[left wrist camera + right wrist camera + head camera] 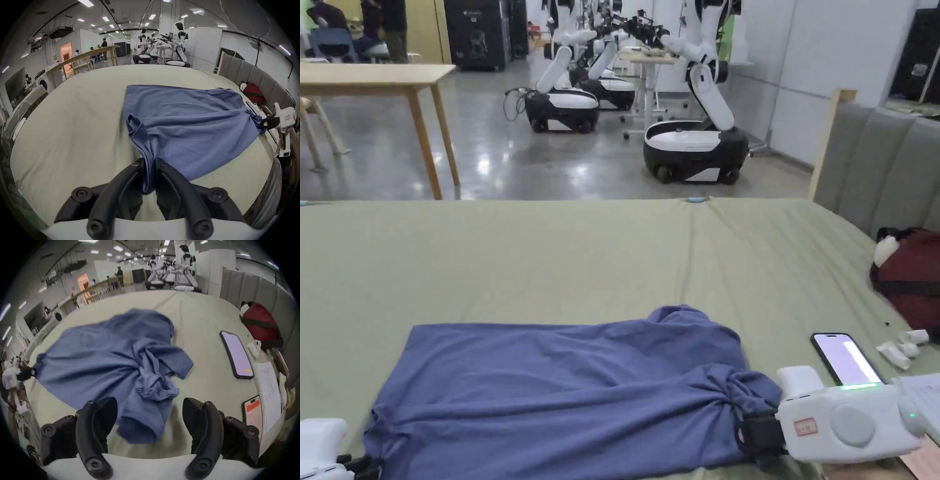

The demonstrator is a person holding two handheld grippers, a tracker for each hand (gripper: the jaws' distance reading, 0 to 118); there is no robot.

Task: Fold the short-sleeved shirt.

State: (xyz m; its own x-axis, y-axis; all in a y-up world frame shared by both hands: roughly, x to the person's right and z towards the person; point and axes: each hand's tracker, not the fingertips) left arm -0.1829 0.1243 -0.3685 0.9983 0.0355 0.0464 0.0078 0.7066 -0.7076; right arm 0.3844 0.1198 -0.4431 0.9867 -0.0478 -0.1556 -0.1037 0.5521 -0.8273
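A wide green-sheeted bed [550, 262] fills the foreground, with wheeled robots parked on the shiny floor beyond. The blue shirt [562, 394] lies crumpled across the bed's near edge. At the shirt's left end, the left gripper [149, 164] pinches a gathered corner between pressed-together jaws. At the shirt's right end, the right gripper [150, 408] hangs with jaws spread, a bunched sleeve lying loose between them. The step looks like spreading the shirt flat; next, the right claw likely needs to close on fabric and pull the shirt taut. A phone [845, 358] lies right of the shirt.

Bright ceiling light, fisheye edges, slight blur
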